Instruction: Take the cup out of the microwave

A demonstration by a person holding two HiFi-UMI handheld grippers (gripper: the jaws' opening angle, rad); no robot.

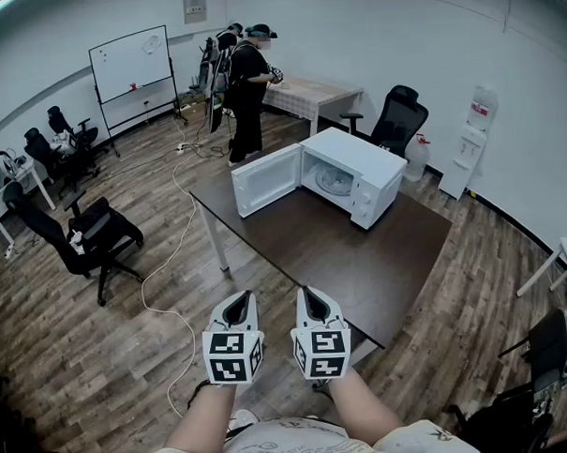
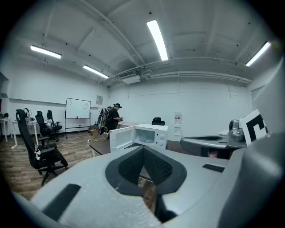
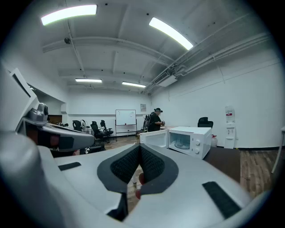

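Note:
A white microwave (image 1: 370, 175) stands at the far side of the dark table (image 1: 332, 256), its door (image 1: 267, 179) swung open to the left. Inside I make out a round glass plate (image 1: 336, 179); a cup cannot be told apart there. The microwave also shows far ahead in the left gripper view (image 2: 153, 133) and the right gripper view (image 3: 191, 139). My left gripper (image 1: 238, 305) (image 2: 143, 151) and right gripper (image 1: 311, 302) (image 3: 139, 149) are held side by side before the table's near edge, well short of the microwave. Both are shut with nothing between the pads.
A person (image 1: 245, 86) stands beyond the table by a second table (image 1: 310, 93). Black office chairs stand at the left (image 1: 92, 239) and behind the microwave (image 1: 396, 117). A whiteboard (image 1: 131, 63), a water dispenser (image 1: 472, 137) and a floor cable (image 1: 167, 254) are around.

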